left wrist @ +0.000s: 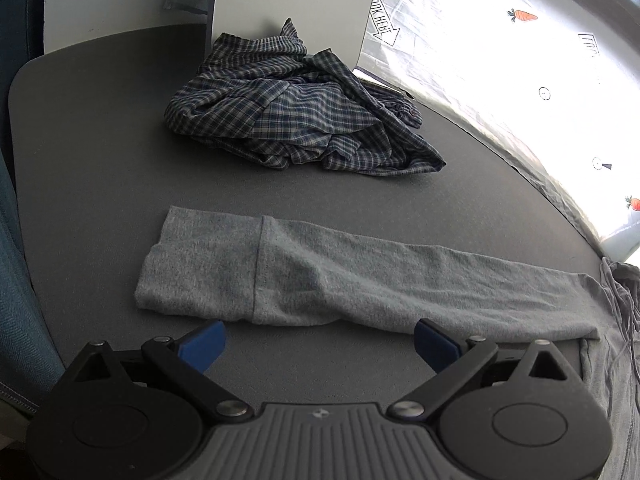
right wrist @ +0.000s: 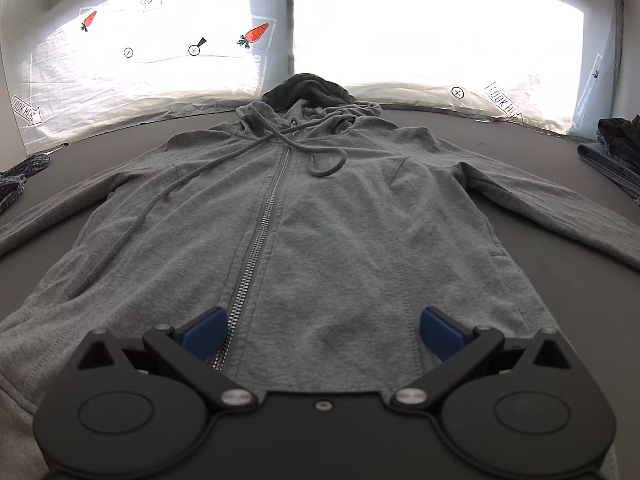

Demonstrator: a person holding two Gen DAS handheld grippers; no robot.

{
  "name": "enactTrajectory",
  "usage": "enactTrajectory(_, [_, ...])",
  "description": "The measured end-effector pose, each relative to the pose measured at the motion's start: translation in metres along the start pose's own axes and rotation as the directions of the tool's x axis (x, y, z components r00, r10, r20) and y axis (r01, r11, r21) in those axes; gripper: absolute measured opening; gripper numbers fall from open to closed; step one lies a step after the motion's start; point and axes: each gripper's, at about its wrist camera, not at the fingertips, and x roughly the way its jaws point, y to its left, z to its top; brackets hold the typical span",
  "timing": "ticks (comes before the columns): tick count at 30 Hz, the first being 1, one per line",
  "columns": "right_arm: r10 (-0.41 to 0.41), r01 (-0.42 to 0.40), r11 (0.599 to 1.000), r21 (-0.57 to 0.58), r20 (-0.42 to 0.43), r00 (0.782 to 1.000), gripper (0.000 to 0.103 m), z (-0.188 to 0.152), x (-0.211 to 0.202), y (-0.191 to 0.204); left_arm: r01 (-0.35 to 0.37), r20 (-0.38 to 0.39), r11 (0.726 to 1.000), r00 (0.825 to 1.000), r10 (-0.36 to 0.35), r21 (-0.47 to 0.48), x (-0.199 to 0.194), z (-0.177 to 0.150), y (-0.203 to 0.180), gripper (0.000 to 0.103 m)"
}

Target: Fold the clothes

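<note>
Grey table, hoodie spread flat, plaid shirt crumpled, bright curtain behind, both grippers' fingers spread.

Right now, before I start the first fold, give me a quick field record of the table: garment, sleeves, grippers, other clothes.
garment: grey zip hoodie, spread flat, front up, zipper closed
hood: at far end, drawstrings loose on the chest
sleeve: one lies straight out in the left wrist view
left gripper: open, empty, near that sleeve
right gripper: open, empty, over the hem
other clothes: crumpled plaid shirt behind the sleeve
surface: dark grey table
</note>
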Motion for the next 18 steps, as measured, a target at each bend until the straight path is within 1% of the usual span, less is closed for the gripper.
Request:
enactTrajectory(1, [0.0,0.0,1.0,0.0,0.0,1.0,0.103,0.0,0.0,0.0,-0.002,0.006,1.0,1.0,0.002,-0.005,0.001,0.001,0.002,0.1])
enactTrajectory(2, [0.0,0.0,1.0,0.0,0.0,1.0,0.103,0.0,0.0,0.0,-0.023,0.022,0.999,0.999,0.024,-0.033,0.002,0.003,0.006,0.1])
enactTrajectory(5, [0.001,-0.001,1.0,0.0,0.0,1.0,0.103,0.0,0.0,0.0,-0.045,0.029,0.995,0.998,0.048,-0.088,0.009,0.01,0.018,0.1])
enactTrajectory(7, [0.0,0.0,1.0,0.0,0.0,1.0,0.103,0.0,0.0,0.0,-0.076,0.022,0.992,0.997,0.078,-0.103,0.017,0.014,0.026,0.1])
enactTrajectory(9, [0.0,0.0,1.0,0.0,0.001,1.0,0.103,0.0,0.0,0.0,-0.086,0.026,0.99,0.996,0.09,-0.108,0.02,0.015,0.032,0.098])
enactTrajectory(10, [0.0,0.0,1.0,0.0,0.001,1.0,0.103,0.0,0.0,0.0,-0.088,0.037,0.991,0.995,0.092,-0.097,0.02,0.015,0.031,0.097])
enactTrajectory(12, [0.0,0.0,1.0,0.0,0.001,1.0,0.103,0.0,0.0,0.0,-0.092,0.059,0.993,0.994,0.097,-0.072,0.019,0.016,0.03,0.087])
enactTrajectory(14, [0.0,0.0,1.0,0.0,0.001,1.0,0.103,0.0,0.0,0.0,-0.111,0.058,0.993,0.992,0.113,-0.035,0.023,0.017,0.025,0.064])
enactTrajectory(15, [0.0,0.0,1.0,0.0,0.001,1.0,0.103,0.0,0.0,-0.001,-0.118,0.057,0.993,0.991,0.119,-0.017,0.025,0.017,0.022,0.056])
enactTrajectory(16, [0.001,-0.001,1.0,0.0,0.001,1.0,0.103,0.0,0.0,-0.001,-0.115,0.053,0.993,0.992,0.116,-0.008,0.027,0.018,0.02,0.036])
enactTrajectory(17, [0.001,-0.001,1.0,0.0,0.001,1.0,0.103,0.0,0.0,-0.001,-0.112,0.048,0.994,0.993,0.112,0.001,0.029,0.018,0.017,0.021])
enactTrajectory(18, [0.001,-0.001,1.0,0.0,0.001,1.0,0.103,0.0,0.0,-0.001,-0.108,0.044,0.994,0.993,0.108,0.009,0.031,0.019,0.014,0.019])
